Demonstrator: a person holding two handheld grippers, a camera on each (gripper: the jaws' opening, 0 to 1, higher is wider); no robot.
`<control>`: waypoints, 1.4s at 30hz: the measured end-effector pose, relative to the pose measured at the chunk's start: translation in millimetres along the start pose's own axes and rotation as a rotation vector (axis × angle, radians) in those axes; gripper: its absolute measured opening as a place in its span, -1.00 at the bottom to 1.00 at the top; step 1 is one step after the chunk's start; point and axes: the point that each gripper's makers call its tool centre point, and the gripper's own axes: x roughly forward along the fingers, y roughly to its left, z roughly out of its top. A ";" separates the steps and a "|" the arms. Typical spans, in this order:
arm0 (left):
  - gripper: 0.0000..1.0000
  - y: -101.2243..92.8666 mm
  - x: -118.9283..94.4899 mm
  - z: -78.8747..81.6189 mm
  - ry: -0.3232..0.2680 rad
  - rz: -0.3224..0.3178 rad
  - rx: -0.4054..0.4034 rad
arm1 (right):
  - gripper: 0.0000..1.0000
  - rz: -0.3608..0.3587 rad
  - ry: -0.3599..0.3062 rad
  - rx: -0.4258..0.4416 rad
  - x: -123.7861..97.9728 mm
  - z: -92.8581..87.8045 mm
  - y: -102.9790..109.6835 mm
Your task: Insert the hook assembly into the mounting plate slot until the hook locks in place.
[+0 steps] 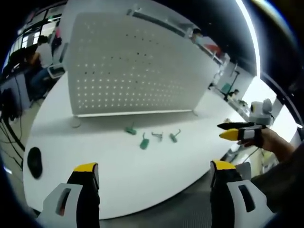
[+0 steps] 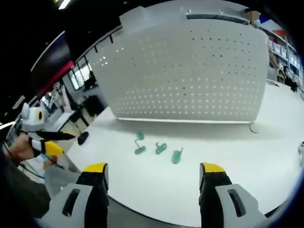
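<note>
**Bright open workroom around a white table**

A broad white table (image 1: 123, 175) with a rounded edge is seen near the viewer. A long ceiling light strip (image 1: 249, 33) is seen at the upper right of the left gripper view. Desks and a seated person (image 1: 35, 64) are visible far left. Dark-framed windows (image 2: 83, 76) are seen far left in the right gripper view.

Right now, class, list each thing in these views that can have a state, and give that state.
Left gripper: jaws open, holding nothing.
Right gripper: jaws open, holding nothing.
Green hooks: four, lying loose on the table, none mounted.
Pegboard: standing upright, no hook in it.
Black round object: resting near the table edge.
</note>
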 end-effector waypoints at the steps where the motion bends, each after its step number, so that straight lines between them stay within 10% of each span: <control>1: 0.99 0.1 0.2 -0.4 0.002 0.001 0.003 | 0.52 0.003 0.002 0.003 0.6 -0.6 0.3; 42: 0.95 10.3 6.2 -8.7 0.018 0.010 -0.053 | 0.00 0.057 0.277 0.002 126.5 -33.3 -38.2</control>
